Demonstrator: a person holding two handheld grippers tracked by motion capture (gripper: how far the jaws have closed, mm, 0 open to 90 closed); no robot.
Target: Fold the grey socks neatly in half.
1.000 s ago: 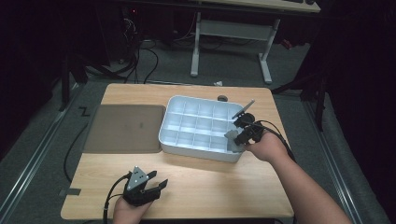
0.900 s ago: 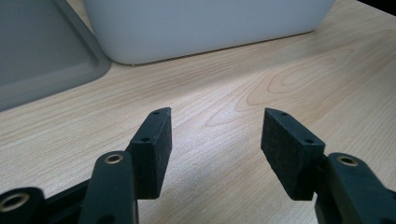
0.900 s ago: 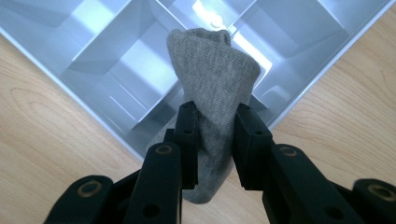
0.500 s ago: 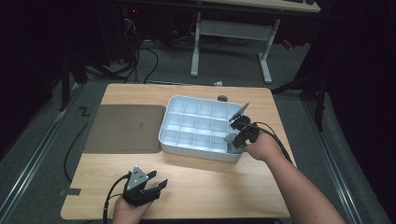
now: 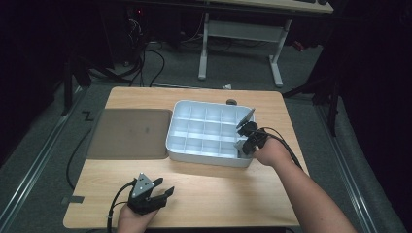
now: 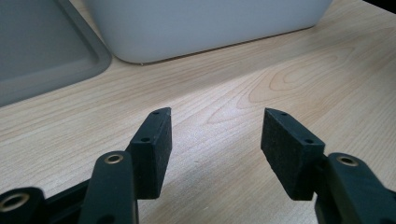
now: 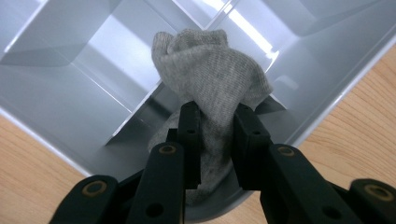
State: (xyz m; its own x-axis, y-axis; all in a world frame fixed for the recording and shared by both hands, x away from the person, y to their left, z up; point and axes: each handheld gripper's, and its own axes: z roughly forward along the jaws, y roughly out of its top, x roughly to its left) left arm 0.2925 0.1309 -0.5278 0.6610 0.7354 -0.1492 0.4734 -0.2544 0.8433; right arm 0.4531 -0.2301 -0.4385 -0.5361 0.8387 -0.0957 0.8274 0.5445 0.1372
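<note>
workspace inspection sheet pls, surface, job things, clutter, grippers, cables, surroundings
surface: light wooden table, bare in front.
job's things: white plastic divided organiser box; grey knitted cloth over its near right corner compartment; dark grey flat tray left of the box.
clutter: small dark round object behind the box, too small to identify.
grippers: left gripper open above bare wood; right gripper shut on the cloth.
cables: black cable trailing from the right gripper; loose cables on the floor.
surroundings: white-legged desk behind, dark room.
</note>
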